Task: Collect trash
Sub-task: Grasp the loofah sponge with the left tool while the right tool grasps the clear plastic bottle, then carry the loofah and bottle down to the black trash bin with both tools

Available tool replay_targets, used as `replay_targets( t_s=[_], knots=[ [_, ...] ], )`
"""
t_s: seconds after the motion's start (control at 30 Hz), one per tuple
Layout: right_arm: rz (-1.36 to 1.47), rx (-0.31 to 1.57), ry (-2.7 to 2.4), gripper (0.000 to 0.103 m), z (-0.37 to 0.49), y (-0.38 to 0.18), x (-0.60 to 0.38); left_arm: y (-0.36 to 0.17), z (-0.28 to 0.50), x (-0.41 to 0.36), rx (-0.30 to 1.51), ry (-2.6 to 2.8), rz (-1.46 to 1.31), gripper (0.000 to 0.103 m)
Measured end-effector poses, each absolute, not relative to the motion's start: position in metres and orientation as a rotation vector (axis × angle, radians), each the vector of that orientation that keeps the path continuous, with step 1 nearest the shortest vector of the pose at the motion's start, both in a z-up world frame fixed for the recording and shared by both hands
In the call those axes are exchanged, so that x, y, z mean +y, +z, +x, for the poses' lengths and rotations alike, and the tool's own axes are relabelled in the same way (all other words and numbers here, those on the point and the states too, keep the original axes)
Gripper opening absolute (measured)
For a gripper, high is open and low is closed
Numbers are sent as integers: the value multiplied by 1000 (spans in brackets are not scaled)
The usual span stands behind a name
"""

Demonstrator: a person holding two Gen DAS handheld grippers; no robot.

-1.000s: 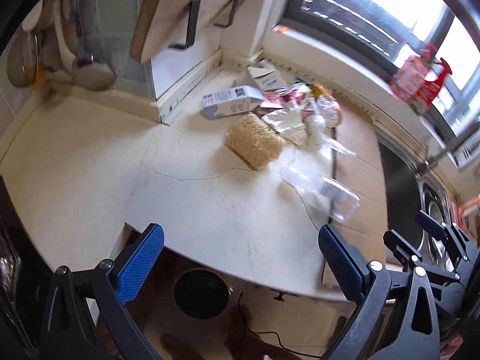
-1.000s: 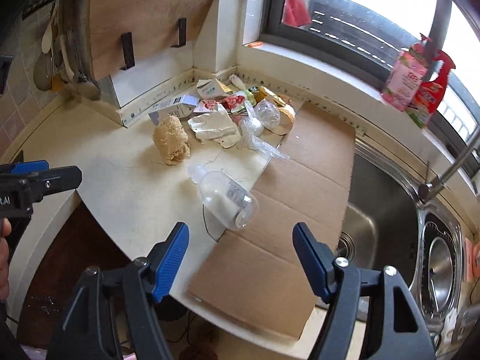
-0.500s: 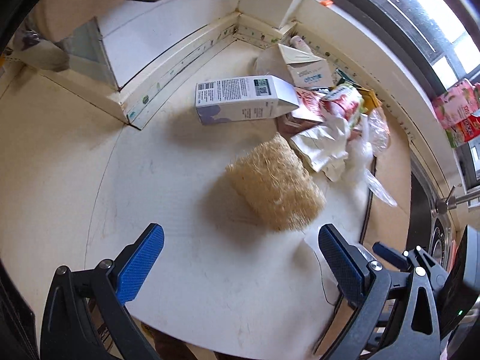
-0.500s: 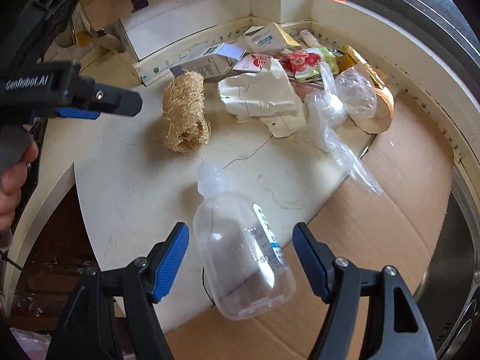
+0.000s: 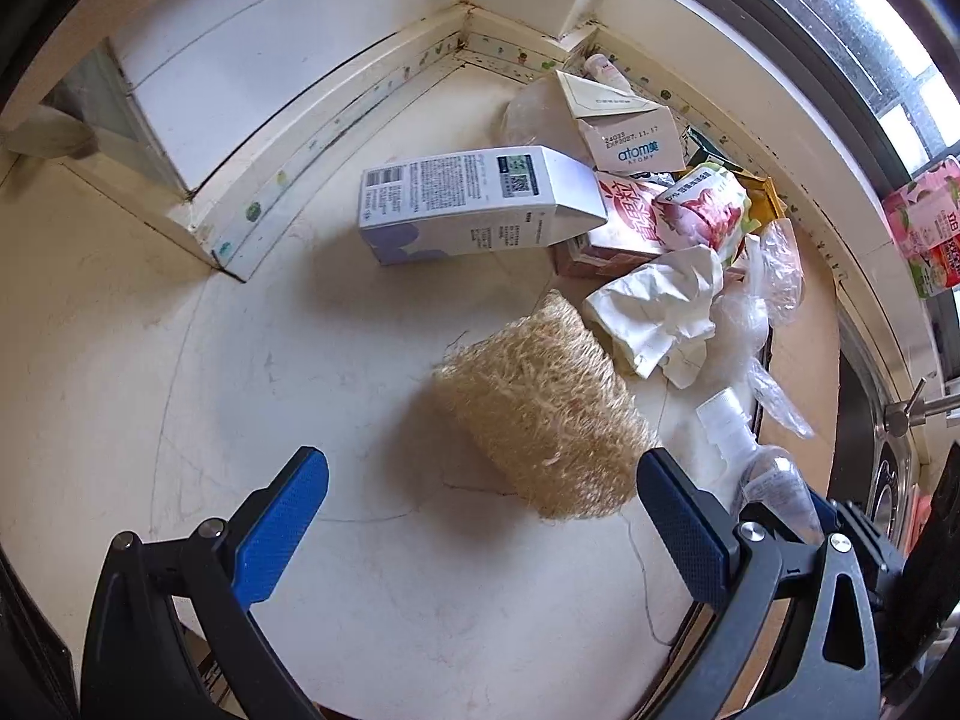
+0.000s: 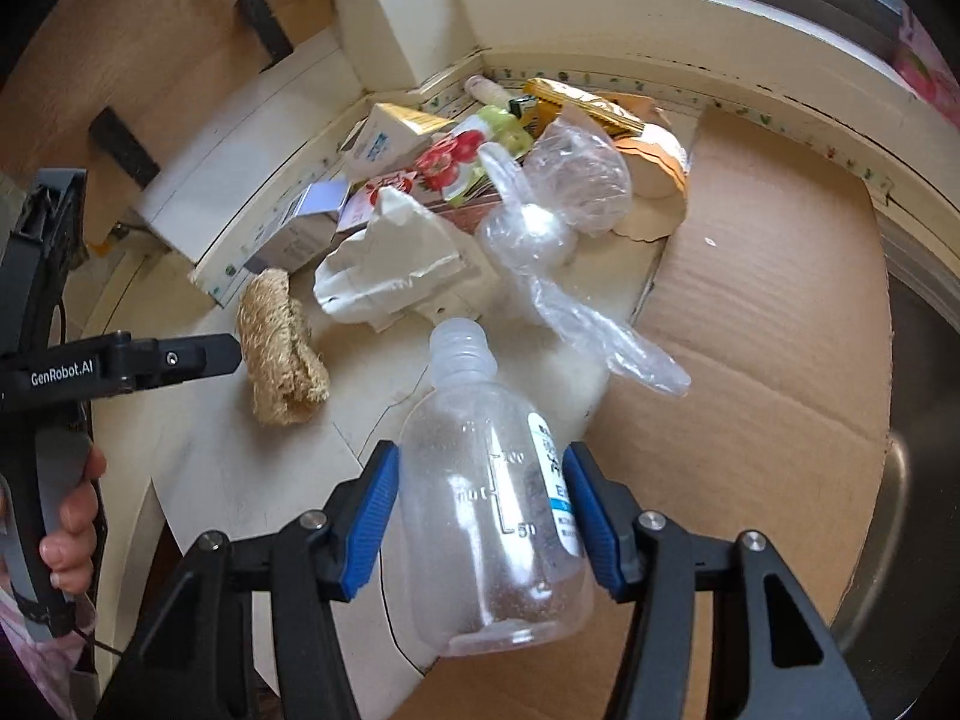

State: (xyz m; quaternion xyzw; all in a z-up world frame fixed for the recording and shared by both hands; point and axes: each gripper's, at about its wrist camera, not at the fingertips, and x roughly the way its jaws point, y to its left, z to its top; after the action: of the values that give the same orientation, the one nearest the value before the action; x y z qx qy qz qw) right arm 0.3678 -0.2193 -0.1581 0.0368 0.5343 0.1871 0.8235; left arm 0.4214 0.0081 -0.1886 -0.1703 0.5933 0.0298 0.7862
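- Closing in just now, the right gripper (image 6: pixel 480 516) has its blue pads against both sides of the clear bottle (image 6: pixel 492 516), which lies across the counter (image 5: pixel 180 360) edge and cardboard (image 6: pixel 768 360).
- Left gripper (image 5: pixel 480 534) spread wide, empty, near the loofah (image 5: pixel 546 414).
- Trash pile (image 5: pixel 660 228) in the corner.

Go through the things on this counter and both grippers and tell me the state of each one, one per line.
Clear plastic bottle: lying on its side, uncapped, empty, between the right jaws.
Right gripper: jaws just closing, pads against the bottle's sides.
Left gripper: jaws open, nothing between them.
Loofah sponge: lying loose, untouched.
White carton: on its side, end flap open.
White paper: crumpled.
Clear plastic bag: crumpled, empty.
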Motion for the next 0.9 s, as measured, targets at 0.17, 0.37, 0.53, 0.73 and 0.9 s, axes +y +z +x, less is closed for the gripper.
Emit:
replay_targets(
  t_s=[0.17,0.37,0.53,0.73,0.9],
  knots=[
    [152,1128,364,56,365,-163,-225,-204,440,6,1313,103,-434,98],
    [167,1143,373,56,352,-170,-223,-217,439,1,1314,80,-537,45],
    [185,1123,365,56,340,-164,-227,-205,425,-9,1254,47,-501,34],
    [217,1046,332,55,313,-140,-233,-165,387,-32,1170,-40,-405,33],
    [245,982,279,55,278,-117,-234,-127,344,-41,1112,-134,-335,33]
  ],
)
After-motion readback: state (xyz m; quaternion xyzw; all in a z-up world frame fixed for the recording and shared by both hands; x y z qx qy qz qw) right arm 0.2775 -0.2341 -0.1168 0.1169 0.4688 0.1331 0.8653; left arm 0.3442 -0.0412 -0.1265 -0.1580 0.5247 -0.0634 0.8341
